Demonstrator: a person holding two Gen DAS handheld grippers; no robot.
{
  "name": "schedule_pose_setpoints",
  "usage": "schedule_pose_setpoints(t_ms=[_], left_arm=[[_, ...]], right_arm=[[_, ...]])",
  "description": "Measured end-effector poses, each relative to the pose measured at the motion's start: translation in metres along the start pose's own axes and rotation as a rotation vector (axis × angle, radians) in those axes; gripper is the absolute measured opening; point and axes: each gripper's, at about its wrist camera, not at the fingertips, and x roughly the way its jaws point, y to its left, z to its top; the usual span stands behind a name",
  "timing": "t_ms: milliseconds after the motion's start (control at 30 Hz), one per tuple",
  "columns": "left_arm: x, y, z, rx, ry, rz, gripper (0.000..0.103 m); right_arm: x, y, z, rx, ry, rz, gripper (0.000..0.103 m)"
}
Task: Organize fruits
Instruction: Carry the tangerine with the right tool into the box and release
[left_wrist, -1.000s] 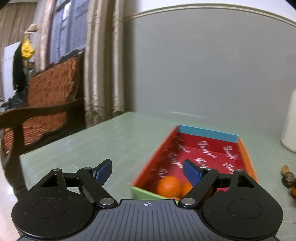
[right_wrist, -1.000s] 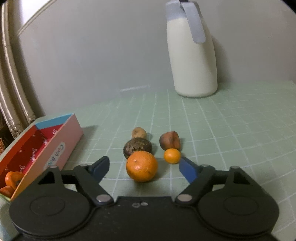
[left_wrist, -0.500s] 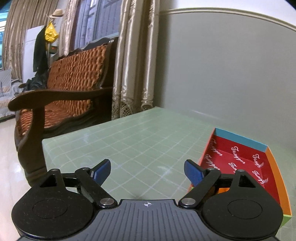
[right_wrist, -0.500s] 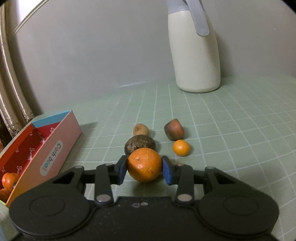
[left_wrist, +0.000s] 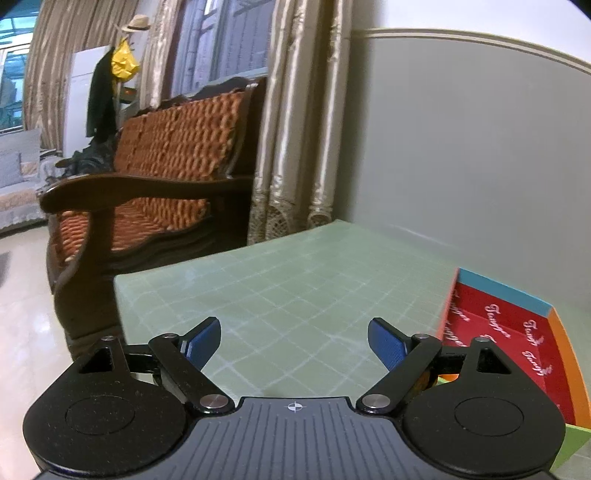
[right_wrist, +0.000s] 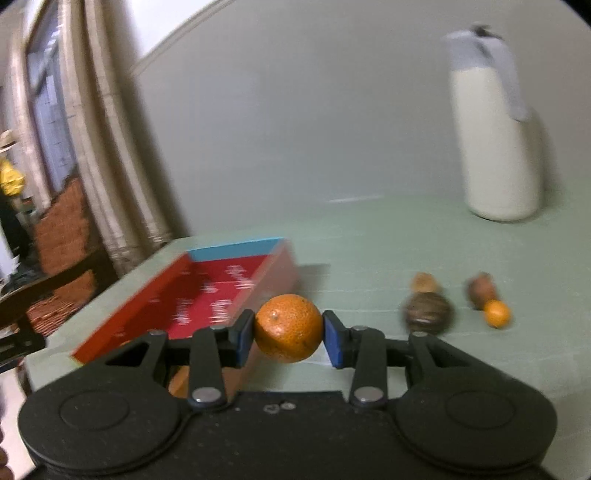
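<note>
Now the right gripper is pinching the orange firmly beside the red box at ten o'clock; it should release low inside. The left gripper is hanging wide apart, holding nothing.

Bare table ahead of left gripper, box at right. Right gripper path: box wall just beside; fruits, jug rightward.
</note>
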Motion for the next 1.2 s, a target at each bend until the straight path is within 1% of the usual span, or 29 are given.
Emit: schedule_pose_setpoints(t_ms=[133,200,333,500,600,633,667,733,800,1000,1200], left_arm=[[0.001,0.015,0.001,-0.016,0.001,0.029,0.087],[0.001,0.023,0.001,-0.027,0.003,0.039,0.087],[0.003,0.035,0.000,-0.033,0.004,0.060,0.087],[0.006,0.043,-0.001,-0.041,0.010,0.073,0.087],[0.008,0.045,-0.001,-0.041,0.015,0.075,0.087],[0.008,0.045,-0.001,-0.042,0.014,0.074,0.087],[0.008,0.045,0.000,-0.042,0.014,0.073,0.087],[0.009,0.043,0.000,-0.039,0.014,0.067,0.087],[0.008,0.039,-0.002,-0.029,0.013,0.061,0.087],[0.006,0.026,-0.004,0.003,0.007,0.047,0.087],[0.003,0.016,-0.006,0.020,0.008,0.033,0.087]], right_arm=[[0.007,0.029,0.002,-0.055,-0.002,0.077,0.038],[0.011,0.041,0.001,-0.079,0.000,0.102,0.038],[0.019,0.063,-0.003,-0.134,0.013,0.127,0.038],[0.023,0.073,-0.009,-0.160,0.036,0.139,0.039],[0.020,0.074,-0.012,-0.171,0.030,0.126,0.044],[0.019,0.074,-0.012,-0.170,0.025,0.125,0.052],[0.017,0.073,-0.012,-0.168,0.016,0.121,0.065],[0.014,0.071,-0.010,-0.164,-0.021,0.107,0.075],[0.009,0.069,-0.008,-0.167,-0.044,0.099,0.075],[0.005,0.057,-0.003,-0.135,-0.050,0.093,0.075],[-0.001,0.044,0.001,-0.122,-0.061,0.047,0.075]])
